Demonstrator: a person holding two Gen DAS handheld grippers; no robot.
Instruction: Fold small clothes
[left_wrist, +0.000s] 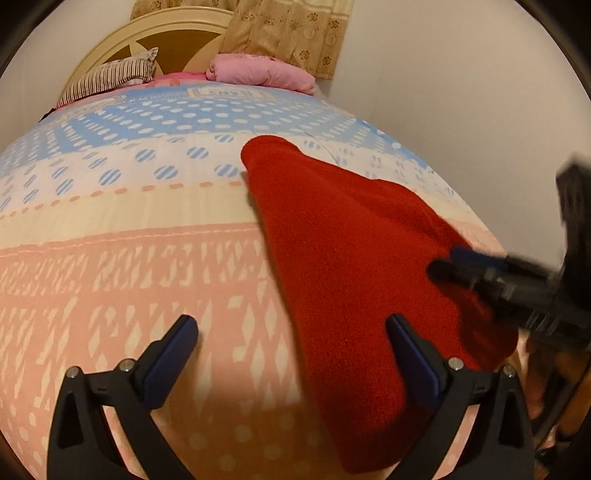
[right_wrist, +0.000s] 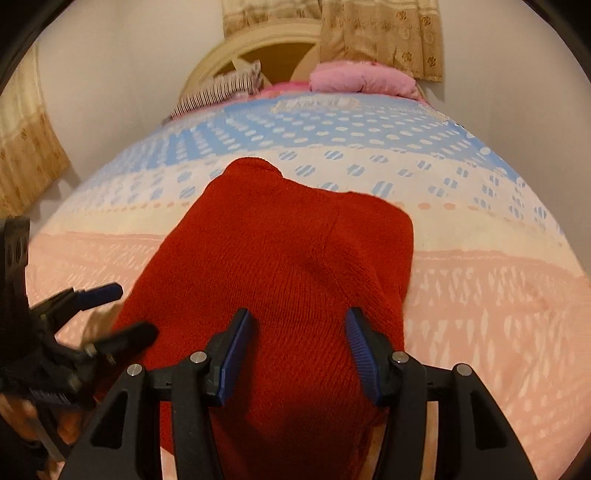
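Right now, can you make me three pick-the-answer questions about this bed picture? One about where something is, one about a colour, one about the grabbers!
1. Where is the pink pillow?
A. at the headboard end of the bed
B. on the red knit garment
C. on the floor

2. What colour is the knit garment?
A. blue
B. red
C. green

3. How does the left gripper stand?
A. clamped on the garment
C. holding a pillow
B. wide open, gripping nothing

Answers:
1 A: it lies beside the striped pillow below the headboard.
2 B: plainly red against the patterned bedsheet.
3 B: its fingers stand far apart.
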